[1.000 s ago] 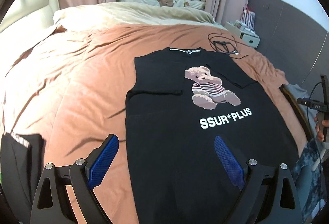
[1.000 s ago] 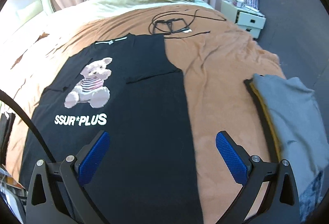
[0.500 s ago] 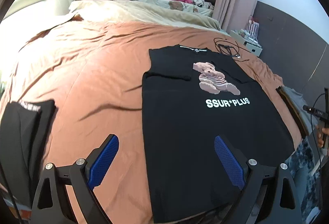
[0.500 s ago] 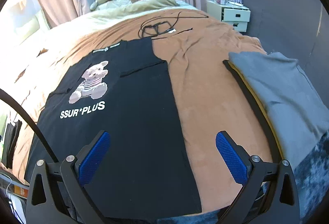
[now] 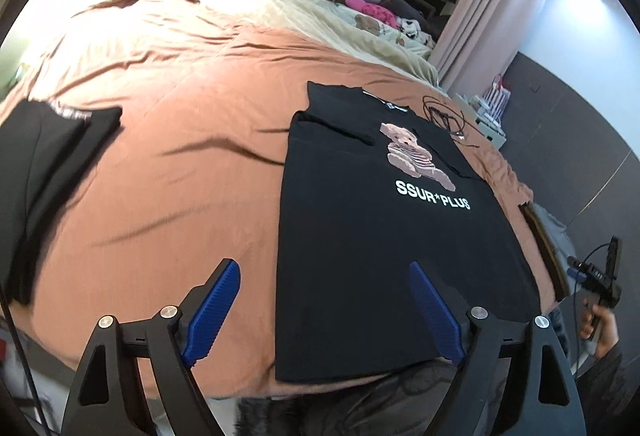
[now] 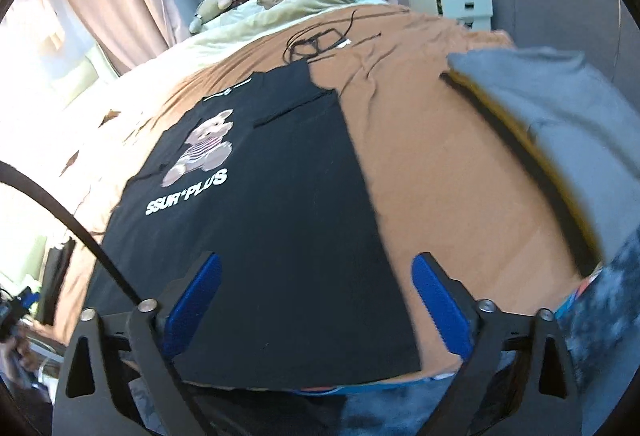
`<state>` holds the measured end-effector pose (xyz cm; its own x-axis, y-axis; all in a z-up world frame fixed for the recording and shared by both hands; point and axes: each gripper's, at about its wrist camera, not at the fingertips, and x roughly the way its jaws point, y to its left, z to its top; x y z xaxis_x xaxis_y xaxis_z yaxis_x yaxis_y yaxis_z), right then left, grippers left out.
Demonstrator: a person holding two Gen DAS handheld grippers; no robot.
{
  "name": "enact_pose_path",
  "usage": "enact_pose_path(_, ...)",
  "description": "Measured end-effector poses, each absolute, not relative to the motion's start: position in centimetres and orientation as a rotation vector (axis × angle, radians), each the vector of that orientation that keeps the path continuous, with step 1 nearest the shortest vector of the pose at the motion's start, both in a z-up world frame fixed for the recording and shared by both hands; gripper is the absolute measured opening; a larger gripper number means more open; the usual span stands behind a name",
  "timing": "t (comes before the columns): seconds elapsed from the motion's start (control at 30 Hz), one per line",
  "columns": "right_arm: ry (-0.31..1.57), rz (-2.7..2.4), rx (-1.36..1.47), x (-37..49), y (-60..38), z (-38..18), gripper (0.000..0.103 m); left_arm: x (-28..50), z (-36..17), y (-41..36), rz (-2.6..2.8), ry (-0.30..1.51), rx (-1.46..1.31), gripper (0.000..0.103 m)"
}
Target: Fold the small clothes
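A black T-shirt with a teddy bear print and the words SSUR*PLUS lies flat on the brown bedspread, both sleeves folded in over the body. It also shows in the right wrist view. My left gripper is open and empty, above the shirt's near left hem corner. My right gripper is open and empty, above the shirt's near right hem corner. Both are held above the bed's near edge.
Folded black clothes lie at the left on the bed. A folded grey garment on darker ones lies at the right. A black cable lies beyond the shirt's collar. A white nightstand stands far right.
Both grippers have pulled back toward the bed's near edge and risen. The shirt's whole hem now shows. The shirt has not moved.
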<state>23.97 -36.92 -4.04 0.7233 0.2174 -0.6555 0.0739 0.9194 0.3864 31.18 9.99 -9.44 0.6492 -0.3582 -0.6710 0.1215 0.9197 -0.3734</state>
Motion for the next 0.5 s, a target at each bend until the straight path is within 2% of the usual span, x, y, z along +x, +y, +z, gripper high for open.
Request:
enact_pose_path(0.27, 0.781, 0.114, 0.553, 22.6, -39.3, -7.4, 0.083, 30.0, -11.7, 12.6, -0.259, 0.819, -0.449, 0.060)
enact_pose_path(0.5, 0.801, 0.107, 0.611, 22.0, -40.6, -10.0, 0.075, 30.5, -15.1, 12.1, -0.273, 0.908, -0.558, 0.054)
